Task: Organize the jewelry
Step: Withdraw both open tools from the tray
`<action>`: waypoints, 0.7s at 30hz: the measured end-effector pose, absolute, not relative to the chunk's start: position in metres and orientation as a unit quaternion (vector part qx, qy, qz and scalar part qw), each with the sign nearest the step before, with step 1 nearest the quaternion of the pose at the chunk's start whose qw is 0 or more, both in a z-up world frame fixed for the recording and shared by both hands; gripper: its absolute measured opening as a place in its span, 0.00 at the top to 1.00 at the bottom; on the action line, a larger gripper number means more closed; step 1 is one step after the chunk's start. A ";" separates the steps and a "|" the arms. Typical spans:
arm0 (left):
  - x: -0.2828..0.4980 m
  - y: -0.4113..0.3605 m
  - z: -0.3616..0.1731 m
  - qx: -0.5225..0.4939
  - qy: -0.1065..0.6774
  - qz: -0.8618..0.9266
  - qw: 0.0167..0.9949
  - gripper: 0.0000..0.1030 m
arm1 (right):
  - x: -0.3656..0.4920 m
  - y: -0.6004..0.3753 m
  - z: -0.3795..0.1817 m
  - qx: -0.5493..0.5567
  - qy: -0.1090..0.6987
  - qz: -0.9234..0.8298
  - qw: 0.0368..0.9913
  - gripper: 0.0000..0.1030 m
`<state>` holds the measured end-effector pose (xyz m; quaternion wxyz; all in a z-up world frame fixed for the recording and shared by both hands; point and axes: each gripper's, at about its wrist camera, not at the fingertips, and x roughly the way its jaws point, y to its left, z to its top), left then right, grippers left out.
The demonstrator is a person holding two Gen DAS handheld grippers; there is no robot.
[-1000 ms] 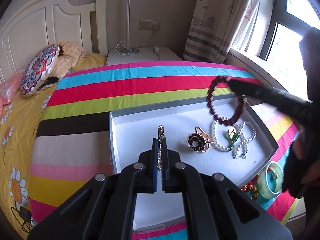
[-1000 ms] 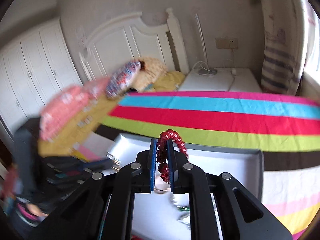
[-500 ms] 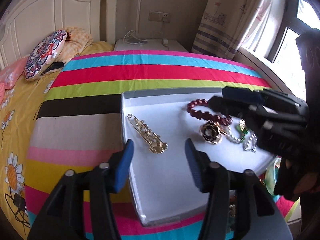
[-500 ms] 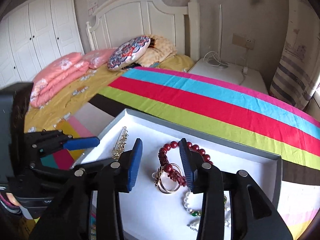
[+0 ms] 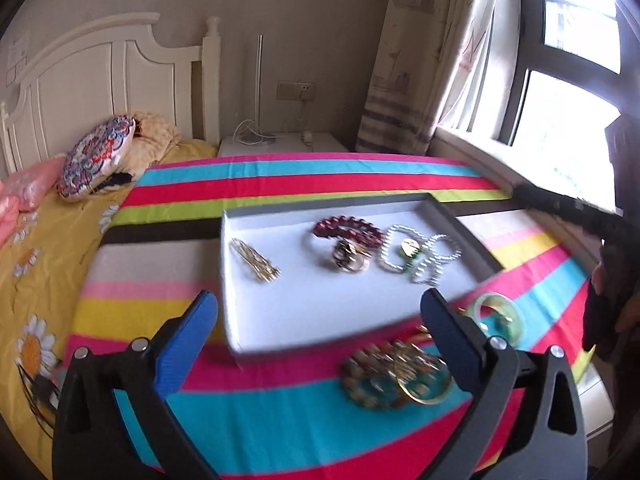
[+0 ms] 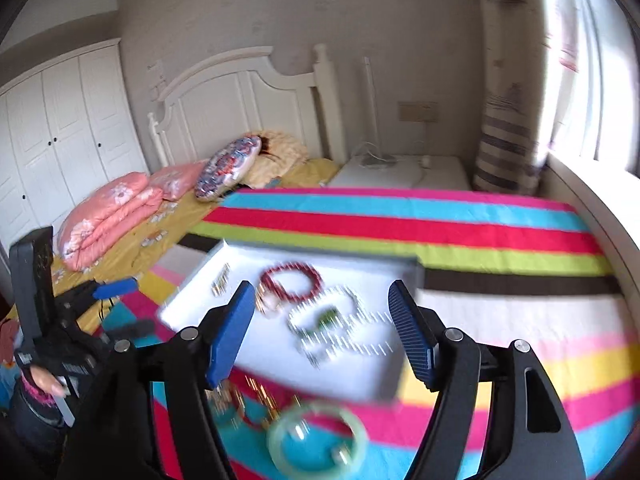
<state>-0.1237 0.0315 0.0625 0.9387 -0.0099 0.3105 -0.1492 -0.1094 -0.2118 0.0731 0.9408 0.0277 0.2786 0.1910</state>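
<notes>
A white tray [image 5: 280, 312] lies on the striped bedspread. In it lie a gold clip [image 5: 256, 260], a dark red bead bracelet [image 5: 346, 230], a flower ring [image 5: 348, 260] and a pearl necklace with a green pendant [image 5: 416, 254]. A pile of loose bangles [image 5: 396, 372] and a pale green jade bangle [image 5: 498, 318] lie on the bedspread in front of the tray. My left gripper [image 5: 318, 344] is open and empty, held above the tray's near edge. My right gripper [image 6: 324, 328] is open and empty above the tray [image 6: 192, 304]; the jade bangle [image 6: 318, 438] lies below it.
The striped bedspread [image 5: 304, 180] covers the bed. Pillows [image 5: 96, 156] and a white headboard [image 5: 100, 84] stand at the far left. A nightstand [image 5: 280, 146], a curtain [image 5: 424, 60] and a window [image 5: 576, 80] lie behind and to the right.
Both grippers have let go: the gold clip and the red bracelet now lie in the tray. Both grippers have opened wide and pulled back toward the tray's near edge.
</notes>
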 end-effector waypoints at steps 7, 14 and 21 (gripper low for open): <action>-0.148 0.028 0.040 -0.016 0.324 -0.141 0.935 0.02 | -0.164 -0.239 0.042 0.023 0.288 0.169 0.942 0.33; -0.150 0.026 0.018 -0.028 0.351 -0.132 0.926 0.02 | -0.176 -0.199 0.015 -0.048 0.326 0.208 0.921 0.36; -0.161 0.010 0.014 0.003 0.356 -0.153 0.922 0.02 | -0.161 -0.187 0.001 -0.049 0.352 0.192 0.915 0.14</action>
